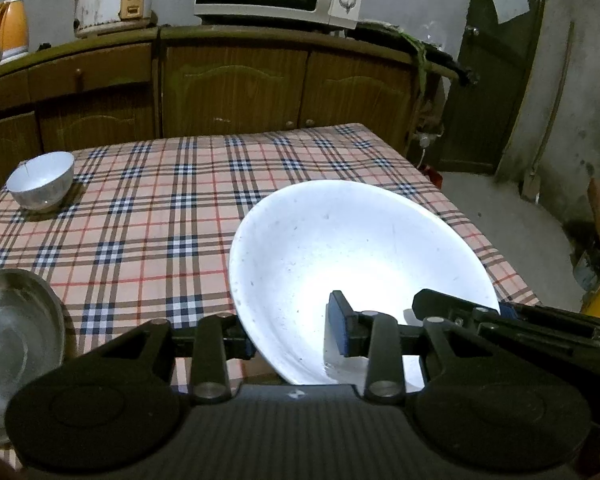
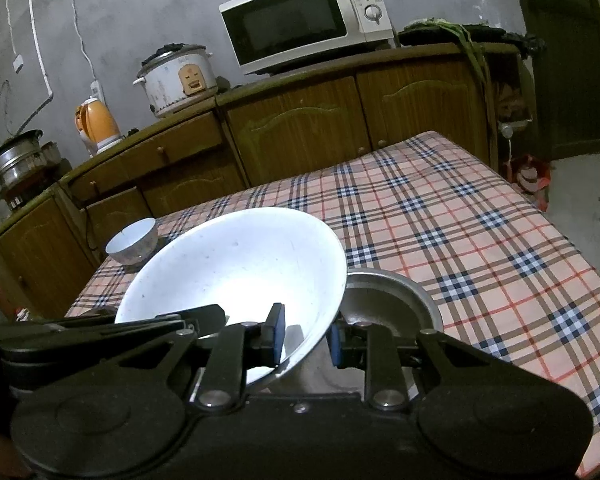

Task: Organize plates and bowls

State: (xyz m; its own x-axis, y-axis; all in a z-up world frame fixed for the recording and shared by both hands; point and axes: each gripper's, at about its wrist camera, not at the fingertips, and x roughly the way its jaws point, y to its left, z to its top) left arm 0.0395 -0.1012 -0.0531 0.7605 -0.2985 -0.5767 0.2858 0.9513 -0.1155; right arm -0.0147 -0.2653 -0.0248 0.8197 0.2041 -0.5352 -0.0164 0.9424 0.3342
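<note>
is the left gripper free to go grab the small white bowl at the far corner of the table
Probably not yet. The left gripper is shut on the rim of the large white bowl, as is the right gripper. The checked tablecloth toward the small white bowl lies bare.

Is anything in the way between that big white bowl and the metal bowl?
Nothing visible. Both grippers, left and right, clamp the big white bowl by its rim, tilted over the table. The metal bowl sits right beside it, looking empty, with nothing between them.
</note>
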